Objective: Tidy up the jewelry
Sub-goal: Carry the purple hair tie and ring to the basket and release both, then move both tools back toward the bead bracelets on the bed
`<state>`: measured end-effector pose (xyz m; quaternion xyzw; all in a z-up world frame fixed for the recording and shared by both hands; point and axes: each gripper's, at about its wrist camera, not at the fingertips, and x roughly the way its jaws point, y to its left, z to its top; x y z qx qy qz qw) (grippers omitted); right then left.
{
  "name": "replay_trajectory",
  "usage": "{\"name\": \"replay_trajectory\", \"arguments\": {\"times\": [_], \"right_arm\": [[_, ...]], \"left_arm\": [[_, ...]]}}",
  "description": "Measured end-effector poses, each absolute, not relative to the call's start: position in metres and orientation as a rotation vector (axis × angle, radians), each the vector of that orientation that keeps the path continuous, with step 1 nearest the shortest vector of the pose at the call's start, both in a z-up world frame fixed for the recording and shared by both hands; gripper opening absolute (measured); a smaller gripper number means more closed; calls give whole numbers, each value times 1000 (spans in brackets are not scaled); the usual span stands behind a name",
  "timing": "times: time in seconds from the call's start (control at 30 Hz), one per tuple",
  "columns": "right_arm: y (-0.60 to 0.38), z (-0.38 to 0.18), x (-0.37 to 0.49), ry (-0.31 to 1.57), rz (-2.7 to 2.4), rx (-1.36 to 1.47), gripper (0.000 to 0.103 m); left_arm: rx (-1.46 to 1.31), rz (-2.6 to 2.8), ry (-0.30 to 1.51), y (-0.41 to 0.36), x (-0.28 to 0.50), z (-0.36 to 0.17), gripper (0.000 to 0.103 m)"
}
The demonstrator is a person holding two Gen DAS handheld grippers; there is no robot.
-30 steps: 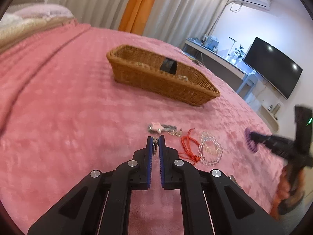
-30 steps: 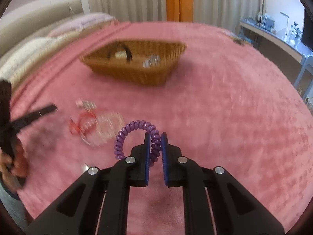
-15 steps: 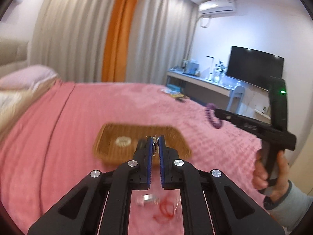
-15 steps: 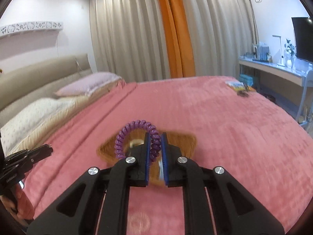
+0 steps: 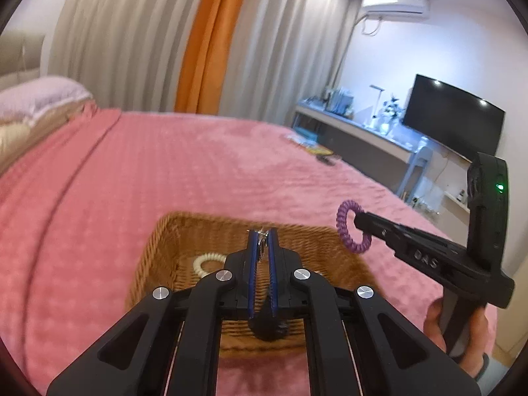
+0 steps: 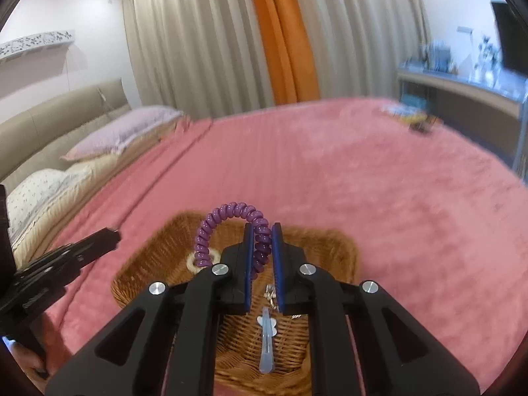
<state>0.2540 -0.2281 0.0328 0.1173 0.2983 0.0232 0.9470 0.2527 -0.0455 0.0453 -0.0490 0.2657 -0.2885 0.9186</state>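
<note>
Two grippers: both were over the wicker basket [image 5: 171, 241], each clamped on a piece
Basket, far left: a cream coil hair tie [image 5: 208, 262] lay inside near the left wall
Left gripper [image 5: 263, 241]: jaws narrow, pinching a small silvery metal piece [image 5: 262, 236] at the tips; too small to name
Left piece, pointing: it stuck up and forward past the fingertips, roughly along the fingers; its long axis could not be judged
Right gripper [image 6: 262, 241]: jaws closed on a purple coil hair tie [image 6: 231, 213]
Purple tie, pointing: the loop stood upright, arching up and to the left of the fingers, its ring edge-on between the pads
Basket floor, right view: a pale blue hair clip [image 6: 266, 343] lay lengthwise toward the camera, small silver bits [image 6: 270, 293] just beyond it
Step in hand: carrying both pieces to the basket, seemingly at the drop point
Next move: likely a slight lowering, then opening each jaw so the pieces fell inside the rim, clear of each other
</note>
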Motion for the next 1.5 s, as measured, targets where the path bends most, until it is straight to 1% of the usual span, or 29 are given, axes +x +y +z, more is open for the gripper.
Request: {"name": "replay_trajectory", "arguments": {"times": [0.17,0.43,0.53,0.6,0.67,0.7,0.73,0.8,1.03,1.23,1.37,1.5], "right_arm": [[-227,0,271,715,34,210,9],[-213,-19,276,794,30,163,9],[-214,-24,276,810,39,160,10],[-215,-24,275,809,36,165,10],[-217,-23,273,806,43,179,16],[-218,-22,271,799,46,190,24],[-219,-20,270,793,46,194,35],[-220,-14,264,770,41,194,45],[-214,17,223,697,65,194,45],[-203,36,162,667,98,151,45],[-193,30,124,692,122,108,45],[-183,14,93,730,168,82,45]], "left_arm": [[-128,-590,654,-50,281,7,4],[-237,-632,730,-33,293,-6,5],[-261,-620,728,-29,293,-5,23],[-265,-616,725,-28,293,-4,26],[-270,-619,721,-27,291,-2,27],[-270,-617,718,-26,289,0,31],[-271,-618,714,-27,287,1,36],[-271,-618,701,-26,279,6,40],[-264,-638,650,-19,237,30,40],[-284,-637,587,-1,159,49,40],[-288,-637,614,4,121,42,40],[-296,-650,674,2,96,21,40]]}}
